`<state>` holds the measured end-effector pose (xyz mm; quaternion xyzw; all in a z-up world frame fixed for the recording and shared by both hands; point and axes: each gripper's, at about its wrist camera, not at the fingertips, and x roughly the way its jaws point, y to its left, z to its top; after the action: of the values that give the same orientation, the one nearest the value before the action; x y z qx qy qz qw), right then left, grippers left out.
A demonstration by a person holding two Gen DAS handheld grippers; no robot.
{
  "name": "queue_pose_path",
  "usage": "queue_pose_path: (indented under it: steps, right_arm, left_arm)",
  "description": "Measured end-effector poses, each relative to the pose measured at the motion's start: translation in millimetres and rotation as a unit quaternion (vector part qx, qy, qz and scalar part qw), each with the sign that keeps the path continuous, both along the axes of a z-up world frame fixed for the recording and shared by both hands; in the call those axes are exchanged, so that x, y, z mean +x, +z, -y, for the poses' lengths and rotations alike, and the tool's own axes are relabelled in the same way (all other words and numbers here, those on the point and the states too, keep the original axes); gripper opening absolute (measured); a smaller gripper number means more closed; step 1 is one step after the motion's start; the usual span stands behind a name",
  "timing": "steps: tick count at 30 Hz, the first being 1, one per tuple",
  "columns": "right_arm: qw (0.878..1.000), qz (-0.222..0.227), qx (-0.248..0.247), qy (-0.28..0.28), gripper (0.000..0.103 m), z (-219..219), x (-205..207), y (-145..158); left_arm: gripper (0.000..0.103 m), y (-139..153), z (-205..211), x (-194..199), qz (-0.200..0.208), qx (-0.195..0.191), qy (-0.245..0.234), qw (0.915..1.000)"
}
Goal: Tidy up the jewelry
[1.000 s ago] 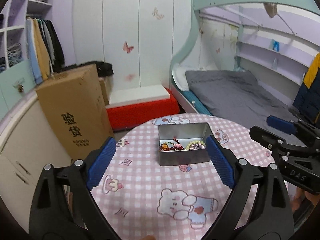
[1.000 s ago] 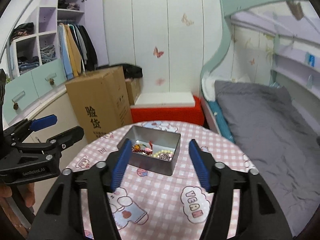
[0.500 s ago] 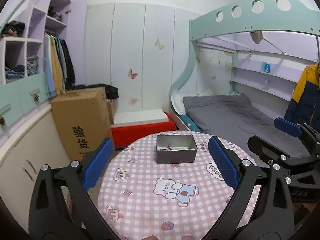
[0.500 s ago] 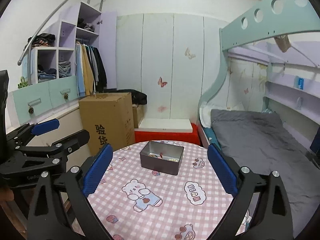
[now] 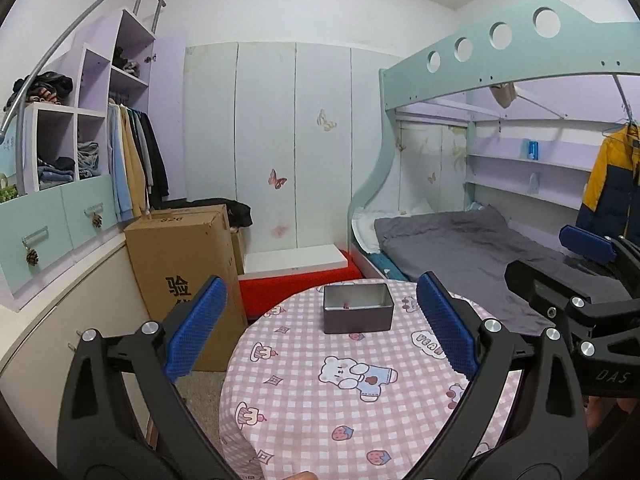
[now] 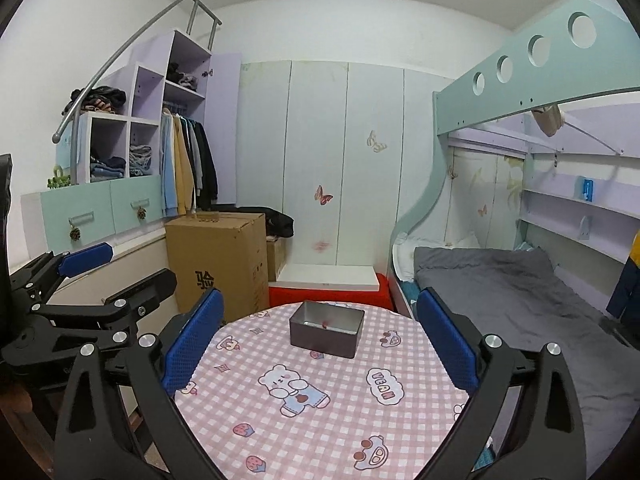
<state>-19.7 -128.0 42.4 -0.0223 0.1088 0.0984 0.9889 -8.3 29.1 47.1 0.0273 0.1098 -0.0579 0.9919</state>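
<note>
From the left wrist view, your left gripper [image 5: 320, 334] stood wide open and empty; its blue pads [image 5: 195, 328] framed the round table [image 5: 304, 432] with the pink checked cloth; the grey metal tin [image 5: 357, 314] sat ahead of the fingers, roughly midway between them but well beyond their tips, toward the table's far edge; only a small red speck of the jewelry [image 5: 346, 305] showed over the rim. Your right gripper appeared off to the right of the fingers, held clear of the table.

From the right wrist view, your right gripper [image 6: 320, 346] was likewise spread open and held nothing; the tin [image 6: 327, 334] lay ahead, slightly left of the midline between the fingers, again well past the tips; the same red bit [image 6: 325, 324] was all you could see inside.

This view showed the tin at an angle, with its corner nearer you, and the left gripper low on the left side; the left view showed the tin squarely face-on and the yellow jacket [image 5: 610, 184] hanging to the right, mostly missing from the right view.

The likely risks: from this low angle you could not judge what lay in the tin, so a blind reach might clip the rim and push the light tin across the slick cloth; loose strands might snag together; the two grippers might collide over so small an opening.
</note>
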Motion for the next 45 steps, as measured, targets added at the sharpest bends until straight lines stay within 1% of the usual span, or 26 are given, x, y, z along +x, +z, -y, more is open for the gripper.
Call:
queue_pose_path:
  steps: [8,20,28,45]
  right_arm:
    - [1.000,0.017,-0.002,0.000,0.094,0,-16,6]
    - [0.999,0.041,-0.005,-0.007,0.095,2,-34,15]
    - [0.999,0.041,-0.005,-0.008,0.095,4,-39,15]
    - [0.999,0.039,-0.006,-0.020,0.095,8,-46,16]
  left_arm:
    - [0.094,7,-1,-18,0.017,-0.010,0.007,0.9998]
    - [0.094,18,1,-36,0.050,0.001,0.010,0.9987]
    - [0.094,19,0,-45,0.063,0.008,0.012,0.9979]
    - [0.094,21,5,-51,0.060,0.013,0.006,0.9981]
